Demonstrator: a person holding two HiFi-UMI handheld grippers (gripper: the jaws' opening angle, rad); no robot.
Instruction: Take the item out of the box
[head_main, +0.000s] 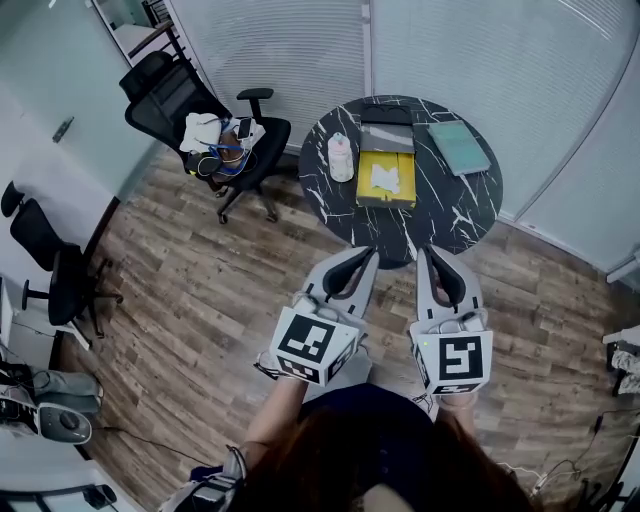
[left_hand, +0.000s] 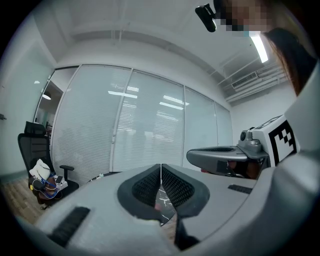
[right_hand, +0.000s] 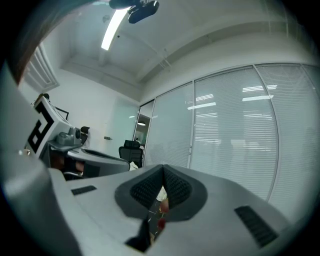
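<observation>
An open yellow box (head_main: 366, 192) lies on the round black marble table (head_main: 455, 212), with its dark lid (head_main: 386, 131) folded back. Inside it rests a white item (head_main: 386, 179). My left gripper (head_main: 369, 252) and right gripper (head_main: 424, 250) are held side by side just short of the table's near edge, pointing at it. Both are shut, with nothing between the pads. In the left gripper view the left gripper (left_hand: 160, 168) has its jaws pressed together, and a sliver of the table shows under them. The right gripper (right_hand: 163, 171) is closed the same way in the right gripper view.
A white bottle with a pink band (head_main: 341, 157) stands left of the box. A teal book (head_main: 459, 146) lies to its right. A black office chair (head_main: 168, 100) with clutter on its seat stands left of the table. Glass walls with blinds run behind. The floor is wood.
</observation>
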